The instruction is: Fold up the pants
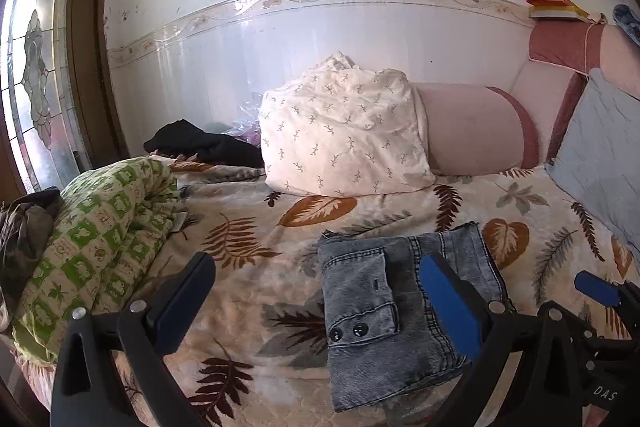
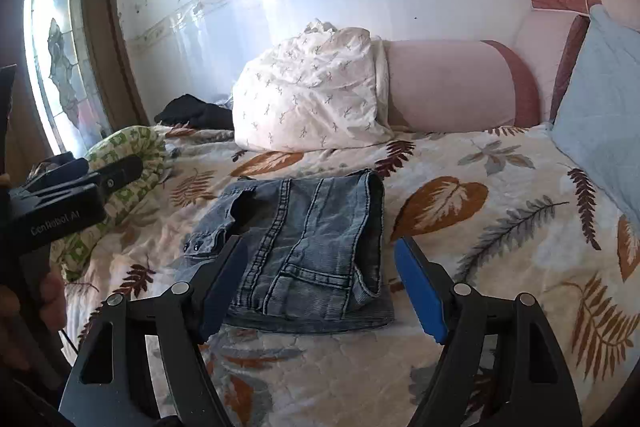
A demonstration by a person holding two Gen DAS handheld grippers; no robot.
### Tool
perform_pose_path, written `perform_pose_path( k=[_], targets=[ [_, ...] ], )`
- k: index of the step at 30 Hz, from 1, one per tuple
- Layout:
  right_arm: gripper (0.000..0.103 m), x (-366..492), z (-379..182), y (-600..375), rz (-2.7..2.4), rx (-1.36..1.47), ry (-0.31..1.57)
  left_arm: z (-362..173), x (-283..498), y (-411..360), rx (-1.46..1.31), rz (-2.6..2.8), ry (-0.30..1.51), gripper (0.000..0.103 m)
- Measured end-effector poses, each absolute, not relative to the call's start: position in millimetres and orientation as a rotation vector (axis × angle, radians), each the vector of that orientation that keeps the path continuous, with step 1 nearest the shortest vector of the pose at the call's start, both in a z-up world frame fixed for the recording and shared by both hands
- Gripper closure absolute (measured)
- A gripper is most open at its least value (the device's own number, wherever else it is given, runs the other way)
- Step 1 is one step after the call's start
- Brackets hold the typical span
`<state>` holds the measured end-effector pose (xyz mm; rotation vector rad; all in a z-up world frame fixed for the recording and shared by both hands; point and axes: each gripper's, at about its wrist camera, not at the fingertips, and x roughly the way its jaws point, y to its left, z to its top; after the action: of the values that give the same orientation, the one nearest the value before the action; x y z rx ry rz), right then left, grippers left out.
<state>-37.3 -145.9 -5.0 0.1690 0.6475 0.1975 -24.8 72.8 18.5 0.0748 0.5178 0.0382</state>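
Denim pants (image 2: 304,251) lie folded compact at lower centre on the bed (image 2: 460,163), so both the left gripper (image 1: 320,291) and the right gripper (image 2: 320,287) hover with fingers released, empty.

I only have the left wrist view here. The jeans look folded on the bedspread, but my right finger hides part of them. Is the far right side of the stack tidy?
Observer: From the right wrist view, the jeans lie as one compact folded stack, and their right edge is a rounded fold with the layers roughly lined up.
Operator: Is the right gripper holding any of the fabric?
Observer: No. The right gripper is open, its fingers either side of the stack with nothing pinched.
Operator: And my own gripper?
Observer: The right view shows the left gripper off to the left, over the green patterned quilt, clear of the jeans.
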Motion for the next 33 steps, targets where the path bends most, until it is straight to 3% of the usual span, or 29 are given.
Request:
perform_pose_path(
  k=[33],
  targets=[
    [0.027,-60,1,-124,0.215,0.204,0.595,17,-57,87,0.065,0.092,0.520,0.000]
  ],
)
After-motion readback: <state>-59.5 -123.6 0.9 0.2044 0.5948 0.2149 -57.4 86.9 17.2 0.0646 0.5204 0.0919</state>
